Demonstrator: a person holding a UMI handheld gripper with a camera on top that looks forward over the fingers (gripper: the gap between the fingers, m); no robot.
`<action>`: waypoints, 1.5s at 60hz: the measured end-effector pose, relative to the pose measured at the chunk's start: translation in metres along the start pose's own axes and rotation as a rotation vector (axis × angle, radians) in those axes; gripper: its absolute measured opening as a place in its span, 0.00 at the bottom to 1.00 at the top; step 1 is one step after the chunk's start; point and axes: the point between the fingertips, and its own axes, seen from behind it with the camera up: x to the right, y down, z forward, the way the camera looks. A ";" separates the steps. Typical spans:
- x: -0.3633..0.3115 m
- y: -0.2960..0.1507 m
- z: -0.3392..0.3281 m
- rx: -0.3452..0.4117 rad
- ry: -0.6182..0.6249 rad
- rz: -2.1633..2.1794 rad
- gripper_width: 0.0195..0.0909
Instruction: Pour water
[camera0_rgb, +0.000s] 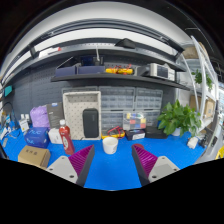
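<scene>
Held low over the blue table (110, 170), our gripper (110, 160) has its fingers spread wide with nothing between them; the purple pads (83, 158) face each other across bare tabletop. Just ahead of the fingers, roughly centred between them, stands a small white cup (110, 145). Beyond the left finger we see a bottle with a red cap (65, 135), upright, apart from the cup, with a cardboard box (34, 156) nearer us on that side. A potted plant (180, 118) sits well off past the right finger.

We judge the bottle to be the thing to pour from: likely thin plastic, smooth and slightly slippery, and it may give under a hard squeeze. We would grip it around the middle of the body, below the shoulder. The cup looks light and easily knocked over.
</scene>
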 end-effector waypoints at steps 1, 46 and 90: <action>-0.004 0.002 0.000 -0.004 -0.010 -0.004 0.80; -0.264 0.061 0.198 -0.071 -0.235 0.011 0.81; -0.278 0.065 0.298 0.051 -0.160 0.030 0.12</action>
